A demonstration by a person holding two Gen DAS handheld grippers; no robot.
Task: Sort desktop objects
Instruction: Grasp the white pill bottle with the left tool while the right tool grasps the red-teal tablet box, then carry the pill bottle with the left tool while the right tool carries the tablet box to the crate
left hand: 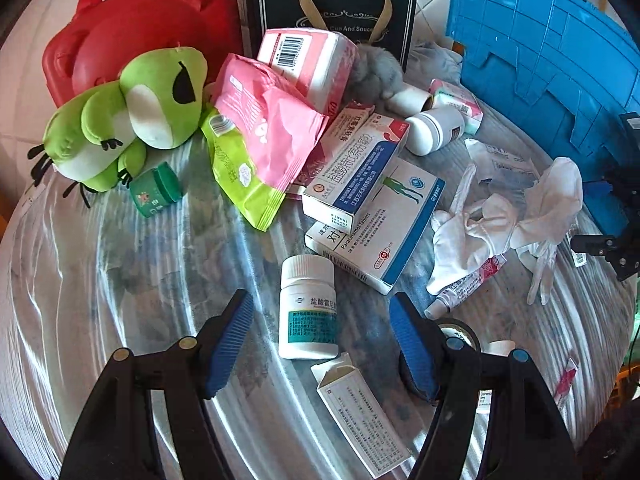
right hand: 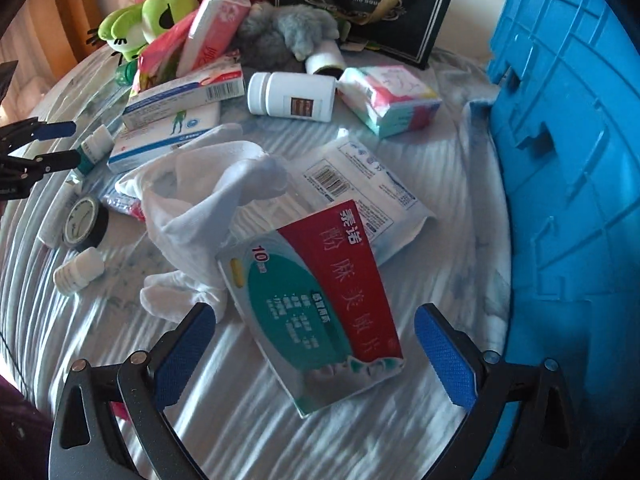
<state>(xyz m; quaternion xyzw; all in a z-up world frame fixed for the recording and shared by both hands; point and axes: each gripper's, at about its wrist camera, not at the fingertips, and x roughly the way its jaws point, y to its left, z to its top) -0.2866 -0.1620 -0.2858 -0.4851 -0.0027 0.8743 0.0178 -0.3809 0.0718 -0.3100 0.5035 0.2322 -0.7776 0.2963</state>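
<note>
In the left wrist view, a green plush frog (left hand: 132, 120) lies at upper left against a red case (left hand: 140, 32). At lower centre the left hand-held gripper (left hand: 322, 344) has its jaws apart around a white pill bottle (left hand: 308, 308), pads not touching it. Stacked medicine boxes (left hand: 368, 200) lie centre, white gloves (left hand: 508, 224) to the right. In the right wrist view, the right hand-held gripper (right hand: 316, 356) stands apart around a red-and-teal medicine box (right hand: 316, 320) at lower centre, beside a blue crate (right hand: 568, 160) at right.
</note>
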